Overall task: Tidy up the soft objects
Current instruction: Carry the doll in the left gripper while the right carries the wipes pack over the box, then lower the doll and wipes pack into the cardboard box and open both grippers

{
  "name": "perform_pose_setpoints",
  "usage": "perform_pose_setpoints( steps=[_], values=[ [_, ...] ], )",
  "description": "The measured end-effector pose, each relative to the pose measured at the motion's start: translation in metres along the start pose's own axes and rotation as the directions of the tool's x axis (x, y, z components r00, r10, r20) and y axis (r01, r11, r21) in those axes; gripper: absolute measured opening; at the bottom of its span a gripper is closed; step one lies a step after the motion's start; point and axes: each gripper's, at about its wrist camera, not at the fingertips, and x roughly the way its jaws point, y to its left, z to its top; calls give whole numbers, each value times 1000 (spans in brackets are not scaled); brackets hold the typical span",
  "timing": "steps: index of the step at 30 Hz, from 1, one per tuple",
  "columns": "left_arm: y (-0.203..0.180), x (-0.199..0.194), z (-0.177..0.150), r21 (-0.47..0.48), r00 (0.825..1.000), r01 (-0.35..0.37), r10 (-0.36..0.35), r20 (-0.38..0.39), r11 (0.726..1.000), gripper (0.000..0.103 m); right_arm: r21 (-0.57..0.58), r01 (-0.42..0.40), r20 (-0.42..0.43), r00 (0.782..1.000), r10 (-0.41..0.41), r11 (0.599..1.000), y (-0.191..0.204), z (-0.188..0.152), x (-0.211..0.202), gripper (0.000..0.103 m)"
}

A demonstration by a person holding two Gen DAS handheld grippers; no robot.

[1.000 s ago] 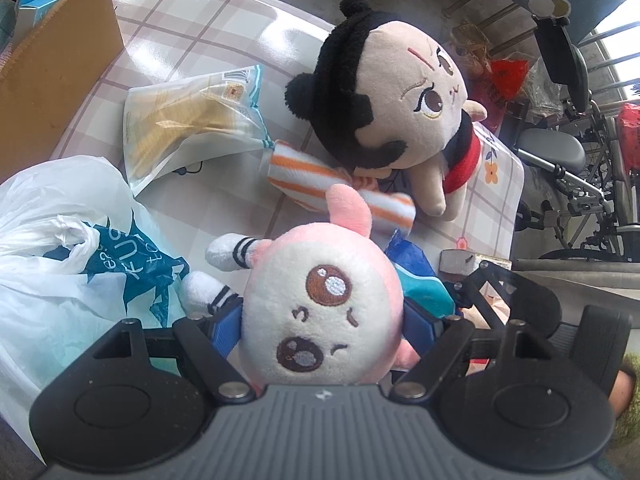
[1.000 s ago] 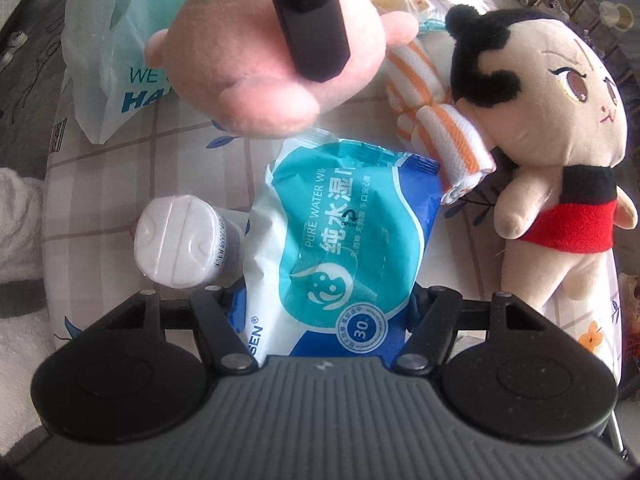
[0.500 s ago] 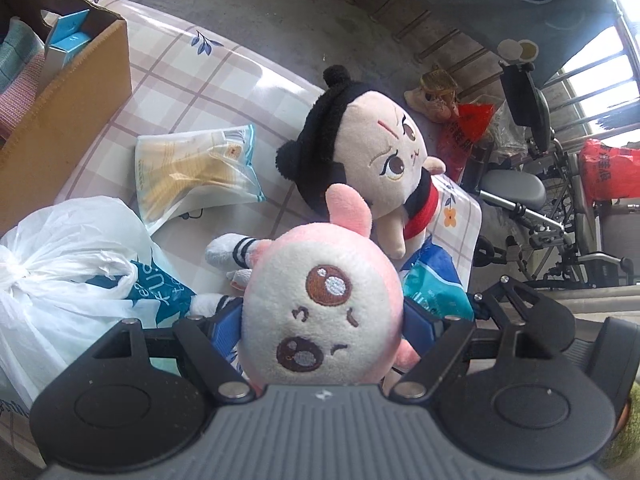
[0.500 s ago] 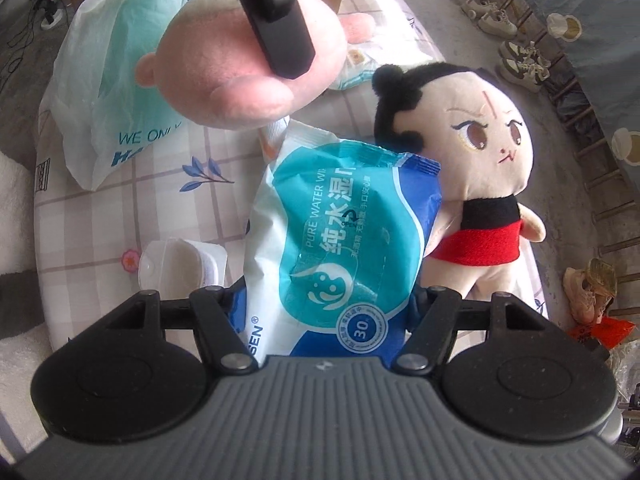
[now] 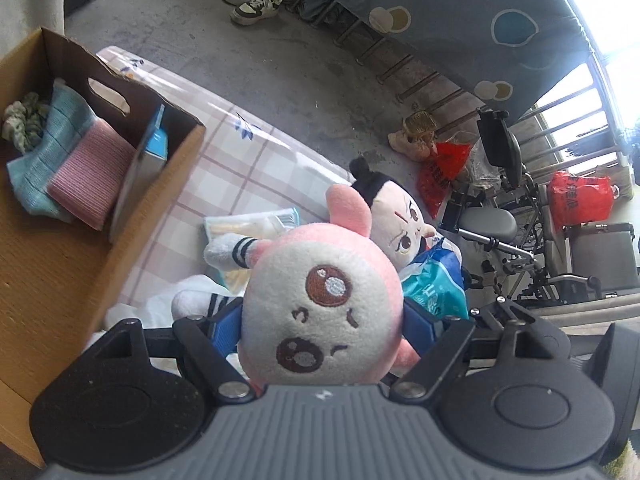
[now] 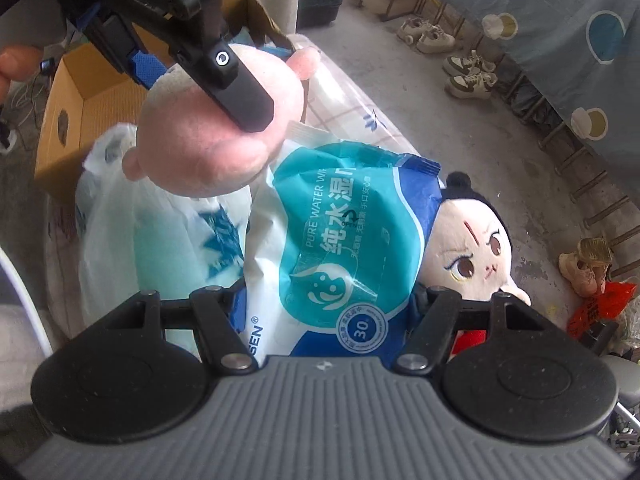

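Left gripper is pinching the pink plush by its head, blue pads pressing in on both sides, face toward the camera. Right gripper is clamping the wipes pack between its pads, pack standing up along the fingers. Grip widths are looking the same as a second ago, but both hands are now much higher: the table is dropping away and the open floor, shoes and patterned curtain are filling the top of both views. The cardboard box, earlier just a corner at left, is now showing its inside with folded cloths. The black-haired doll is lying on the table, smaller than before, partly hidden behind the plush and the pack. In the right view the plush is hanging up-left above the white plastic bag, with the box behind it. The white bottle seen earlier is out of frame.
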Motion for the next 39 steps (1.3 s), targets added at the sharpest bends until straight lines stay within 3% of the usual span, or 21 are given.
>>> perform_pose_setpoints(
  steps=[8,17,22,25,31,39],
  values=[
    [64,-69,25,3,997,-53,53,58,999,81,182,-17,100,995,-2,983,55,80,-10,67],
    [161,-112,47,-49,973,-209,213,95,977,82,390,-203,165,975,148,898,131,171,25,67],
    [211,-101,60,-56,939,-336,339,54,940,82,453,-203,116,979,169,868,180,209,68,67],
    [236,-88,70,-106,926,-375,376,-3,921,82,508,-193,71,981,182,840,203,222,98,67],
    [267,-68,80,-227,921,-386,385,-49,894,82,608,-109,-49,983,175,786,238,233,158,67],
    [272,-32,92,-296,910,-412,403,-92,862,84,684,-39,-111,981,157,728,270,236,198,67]
  ],
)
